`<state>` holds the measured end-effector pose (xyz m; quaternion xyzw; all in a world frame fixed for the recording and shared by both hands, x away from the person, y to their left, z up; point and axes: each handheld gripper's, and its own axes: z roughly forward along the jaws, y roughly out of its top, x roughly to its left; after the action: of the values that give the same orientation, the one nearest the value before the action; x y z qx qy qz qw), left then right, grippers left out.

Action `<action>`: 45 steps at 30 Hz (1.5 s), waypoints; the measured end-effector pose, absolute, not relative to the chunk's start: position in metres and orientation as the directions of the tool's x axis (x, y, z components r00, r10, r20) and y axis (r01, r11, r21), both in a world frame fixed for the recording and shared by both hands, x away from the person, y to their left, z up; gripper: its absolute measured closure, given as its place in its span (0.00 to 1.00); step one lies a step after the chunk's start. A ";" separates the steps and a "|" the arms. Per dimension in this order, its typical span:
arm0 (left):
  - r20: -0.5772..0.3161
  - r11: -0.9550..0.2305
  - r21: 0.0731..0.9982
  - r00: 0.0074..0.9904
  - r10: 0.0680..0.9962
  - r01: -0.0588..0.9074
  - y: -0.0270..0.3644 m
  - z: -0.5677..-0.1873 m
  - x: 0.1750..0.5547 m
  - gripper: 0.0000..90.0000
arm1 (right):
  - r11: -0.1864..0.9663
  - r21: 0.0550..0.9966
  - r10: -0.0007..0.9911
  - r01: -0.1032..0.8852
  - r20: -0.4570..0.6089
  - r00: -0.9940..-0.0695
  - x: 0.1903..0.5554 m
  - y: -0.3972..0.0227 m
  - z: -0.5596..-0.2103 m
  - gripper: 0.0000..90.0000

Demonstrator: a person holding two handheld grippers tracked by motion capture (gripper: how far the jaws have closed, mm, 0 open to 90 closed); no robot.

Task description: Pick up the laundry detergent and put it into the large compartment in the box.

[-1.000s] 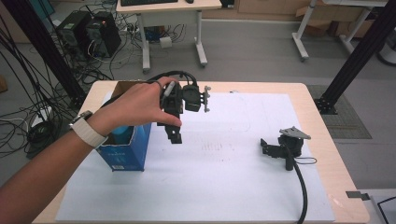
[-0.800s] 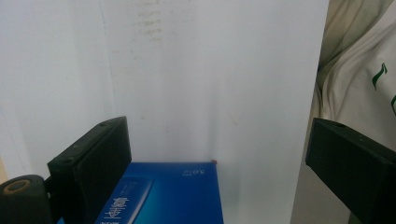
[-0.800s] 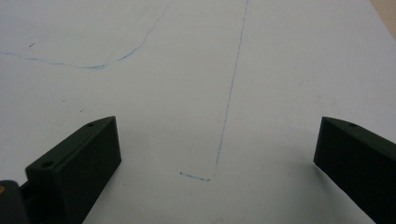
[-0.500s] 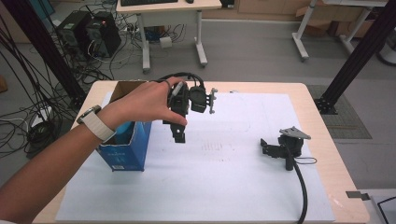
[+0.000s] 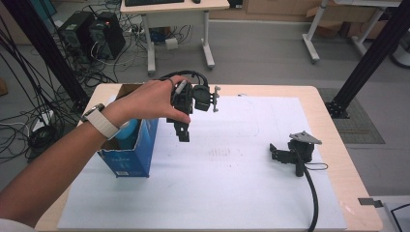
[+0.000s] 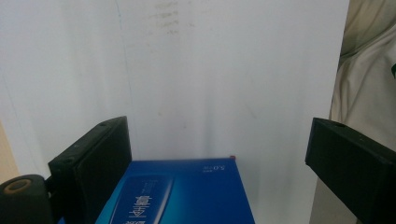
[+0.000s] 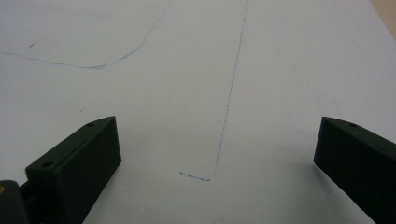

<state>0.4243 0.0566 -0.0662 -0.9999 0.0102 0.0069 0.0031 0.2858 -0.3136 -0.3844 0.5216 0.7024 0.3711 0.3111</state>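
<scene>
A person's left hand holds my left gripper (image 5: 183,131) above the white sheet (image 5: 222,193), just right of an open blue box (image 5: 130,154). Its jaws point down and stand wide apart, with nothing between them. In the left gripper view, the left gripper (image 6: 217,135) looks over the blue box's printed side (image 6: 187,196) and the sheet. My right gripper (image 5: 276,153) lies on the sheet at the right with no hand on it. In the right gripper view, the right gripper (image 7: 218,130) is open over bare paper marked with thin blue pen lines (image 7: 229,107).
The wooden table's edge (image 5: 333,145) frames the sheet. The right gripper's cable (image 5: 312,193) runs toward the front edge. Something light blue (image 5: 126,130) sits inside the box. Beyond the table are desks, computers and tangled cables on the floor.
The hand has carried the left gripper slightly to the right and a little higher, away from the box. The right gripper has not moved.
</scene>
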 end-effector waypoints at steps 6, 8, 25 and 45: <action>-0.019 -1.000 -0.001 1.000 -0.016 -0.016 0.064 -0.073 0.431 0.08 | 0.178 0.846 0.964 0.502 -0.048 -0.261 0.286 -0.313 -0.385 0.00; -0.023 -1.000 0.000 1.000 -0.014 -0.014 0.066 -0.076 0.433 0.08 | 0.178 0.846 0.964 0.502 -0.048 -0.261 0.286 -0.313 -0.384 0.00; -0.025 -1.000 0.024 1.000 -0.013 -0.012 0.072 -0.089 0.447 0.08 | 0.178 0.847 0.964 0.501 -0.048 -0.260 0.286 -0.313 -0.385 0.00; -0.025 -1.000 0.012 1.000 0.000 0.000 0.071 -0.107 0.454 0.08 | 0.177 0.847 0.964 0.501 -0.048 -0.260 0.286 -0.313 -0.385 0.00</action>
<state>0.4543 0.0711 -0.1066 -0.9999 0.0001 0.0124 -0.0061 0.2857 -0.3134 -0.3849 0.5224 0.7011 0.3724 0.3114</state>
